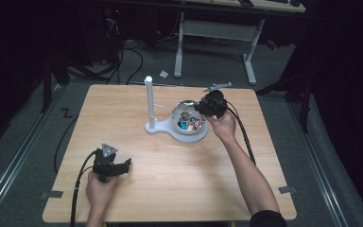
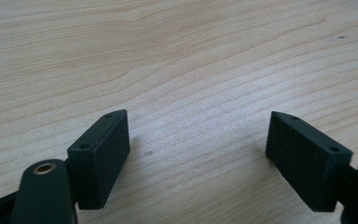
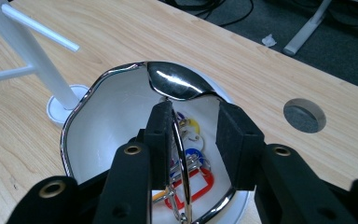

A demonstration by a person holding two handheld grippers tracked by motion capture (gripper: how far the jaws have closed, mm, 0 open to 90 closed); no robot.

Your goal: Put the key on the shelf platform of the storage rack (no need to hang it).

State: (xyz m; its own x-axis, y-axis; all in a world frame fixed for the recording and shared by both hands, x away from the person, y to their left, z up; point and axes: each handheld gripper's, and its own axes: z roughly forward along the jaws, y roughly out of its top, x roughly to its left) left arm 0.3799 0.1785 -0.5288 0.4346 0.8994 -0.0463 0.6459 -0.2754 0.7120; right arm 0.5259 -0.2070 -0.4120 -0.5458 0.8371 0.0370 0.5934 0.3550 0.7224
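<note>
A shiny metal bowl [image 1: 177,113] with a white inside [image 3: 107,121] sits on the round base of a white stand [image 1: 149,101] at the back middle of the wooden table [image 1: 170,161]. Coloured key tags [image 1: 189,122] lie in it: red [image 3: 204,181], blue [image 3: 194,154] and yellow [image 3: 193,125]. My right gripper [image 1: 196,110] reaches into the bowl from the right. Its jaws stand apart, open [image 3: 195,135], with a thin metal ring [image 3: 180,154] rising between them close against the left pad. My left gripper [image 1: 124,166] rests open at the table's front left, with bare wood between its jaws [image 2: 198,140].
The stand's thin white pegs [image 3: 42,30] stick out from its post to the left of the bowl. A grey plugged cable hole [image 3: 304,115] lies in the tabletop behind the bowl. Beyond the table are a white desk frame [image 1: 217,33] and cables on the floor [image 1: 132,61].
</note>
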